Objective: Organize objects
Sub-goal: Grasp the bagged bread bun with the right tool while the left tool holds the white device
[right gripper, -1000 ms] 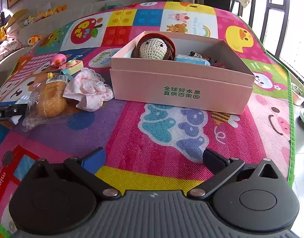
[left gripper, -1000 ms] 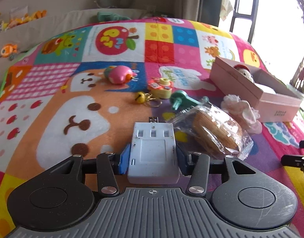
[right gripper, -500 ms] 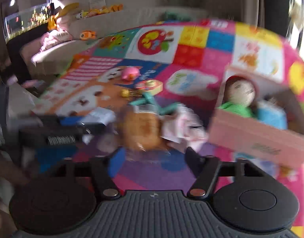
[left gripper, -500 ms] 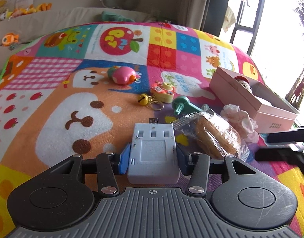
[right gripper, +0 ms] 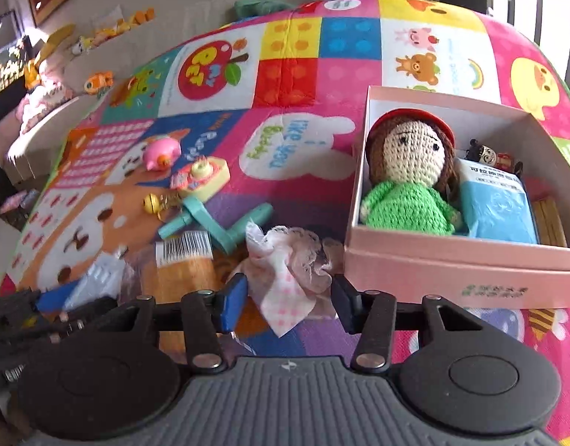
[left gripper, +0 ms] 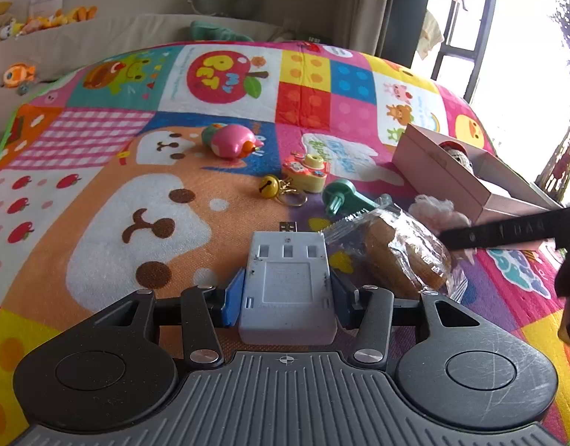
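Observation:
My left gripper (left gripper: 286, 297) is shut on a pale grey charger block (left gripper: 287, 282) with a USB plug at its front, held just above the play mat. My right gripper (right gripper: 288, 304) hangs over a pink lace cloth (right gripper: 288, 267) beside the pink box (right gripper: 452, 271). Its jaws are closing with the cloth between them, and the pads do not clearly press on it. The box holds a crochet doll (right gripper: 411, 171) and a blue pack (right gripper: 496, 208). In the left wrist view one black finger (left gripper: 508, 228) of the right gripper reaches over the cloth (left gripper: 437, 210).
A wrapped bread (left gripper: 403, 256) lies between the two grippers. Behind it on the mat are a teal hook (left gripper: 340, 199), a toy camera (left gripper: 309, 171), a yellow bell (left gripper: 268, 187) and a pink bird toy (left gripper: 231, 141). A sofa with plush toys borders the far side.
My right gripper has swung left from in front of the box to over the lace cloth, and its jaws have narrowed. The left gripper has kept still with the charger block.

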{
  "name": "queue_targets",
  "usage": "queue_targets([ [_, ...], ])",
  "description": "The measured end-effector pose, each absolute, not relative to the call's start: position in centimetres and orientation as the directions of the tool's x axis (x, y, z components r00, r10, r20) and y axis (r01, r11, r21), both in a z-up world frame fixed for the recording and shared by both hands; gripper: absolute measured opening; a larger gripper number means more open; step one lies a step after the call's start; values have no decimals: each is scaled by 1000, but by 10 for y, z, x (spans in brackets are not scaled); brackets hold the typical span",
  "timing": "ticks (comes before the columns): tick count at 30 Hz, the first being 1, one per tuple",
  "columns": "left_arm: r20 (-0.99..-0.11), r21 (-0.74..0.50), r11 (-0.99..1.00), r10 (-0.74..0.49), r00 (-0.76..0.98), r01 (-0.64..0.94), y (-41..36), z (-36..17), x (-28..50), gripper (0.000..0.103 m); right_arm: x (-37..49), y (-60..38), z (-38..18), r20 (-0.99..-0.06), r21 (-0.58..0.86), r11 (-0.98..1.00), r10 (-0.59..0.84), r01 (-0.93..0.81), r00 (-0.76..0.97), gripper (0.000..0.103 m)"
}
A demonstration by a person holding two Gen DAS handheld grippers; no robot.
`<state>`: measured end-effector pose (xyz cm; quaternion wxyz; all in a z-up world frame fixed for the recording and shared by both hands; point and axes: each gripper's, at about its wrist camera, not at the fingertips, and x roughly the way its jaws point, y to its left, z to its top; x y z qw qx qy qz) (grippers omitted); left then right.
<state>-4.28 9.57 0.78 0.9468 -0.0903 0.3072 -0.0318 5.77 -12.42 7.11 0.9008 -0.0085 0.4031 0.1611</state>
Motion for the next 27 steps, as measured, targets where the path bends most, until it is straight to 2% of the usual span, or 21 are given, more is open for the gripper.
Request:
queue_targets([
  [4, -576, -190, 982, -115, 809, 5, 96, 8, -43, 53, 37, -121, 69, -708, -49, 949, 188, -313, 680, 50],
  [7, -576, -188, 982, -114, 809, 5, 96, 8, -43, 53, 19, -122, 82, -653, -105, 933, 196, -344, 732, 57],
  [9, -577, -187, 982, -114, 809, 4, 95, 8, -43, 53, 8, -122, 95, -616, -86, 918, 257, -388, 744, 63],
  [14, -578, -179, 984, -110, 808, 5, 96, 7, -43, 53, 8, -105, 107, -627, 57, 861, 424, -505, 653, 65],
  [17, -578, -181, 983, -111, 808, 5, 96, 7, -43, 53, 23, -86, 98, -650, 81, 853, 437, -515, 622, 65],
  [21, -579, -177, 984, -109, 808, 6, 95, 7, -43, 53, 50, -72, 75, -709, 131, 861, 428, -491, 560, 76],
  [23, -580, -176, 984, -108, 808, 5, 96, 7, -43, 53, 53, -69, 70, -726, 151, 856, 435, -494, 533, 75],
  [27, -579, -178, 984, -110, 808, 6, 96, 7, -43, 53, 40, -75, 70, -739, 182, 830, 469, -528, 483, 53],
])
